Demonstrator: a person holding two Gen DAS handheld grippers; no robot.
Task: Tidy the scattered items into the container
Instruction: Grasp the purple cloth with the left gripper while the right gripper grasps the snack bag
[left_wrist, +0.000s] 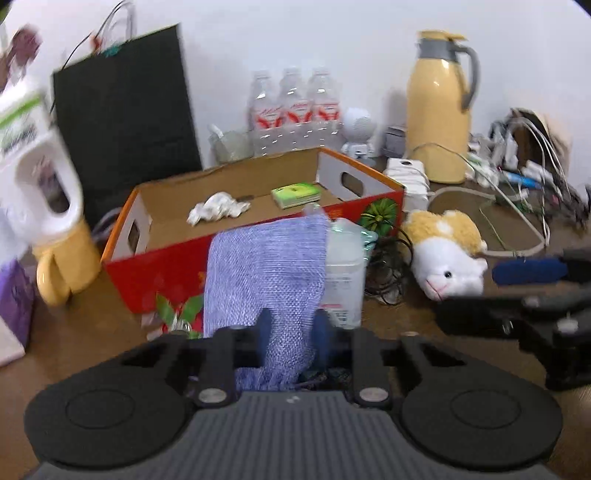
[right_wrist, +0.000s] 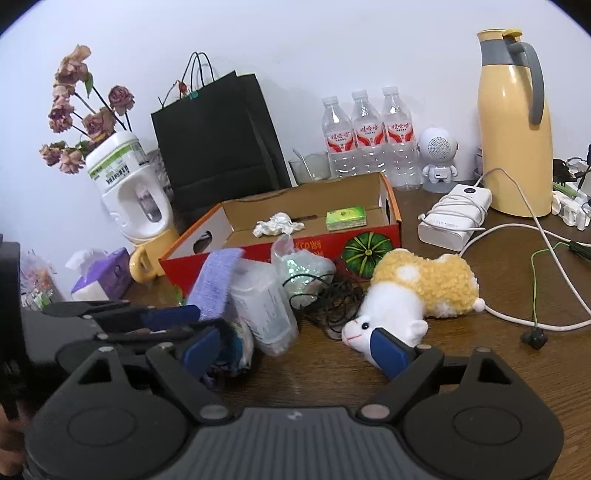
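While the left gripper (left_wrist: 291, 332) is pinching a lilac knitted cloth (left_wrist: 266, 273) between its blue pads, the cloth is hanging in a soft, loosely woven fold just in front of the box (left_wrist: 177, 273). The right gripper (right_wrist: 295, 347) is standing wide apart, with one blue fingertip (right_wrist: 388, 349) touching the snout of a plush toy (right_wrist: 413, 295) that is lying on its side on the brown wooden table (right_wrist: 480, 362); nothing is being squeezed between those jaws. The toy is fluffy, curly yellow on the back and white on the face. The box is a shallow cardboard tray, red and glossy outside, plain brown inside, and it is holding a crumpled white tissue (right_wrist: 275, 225) and a small green packet (right_wrist: 345, 218). Beside the cloth a clear plastic jar (right_wrist: 266, 310) is leaning, and a tangle of thin black cord (right_wrist: 332, 299) is lying between jar and toy.
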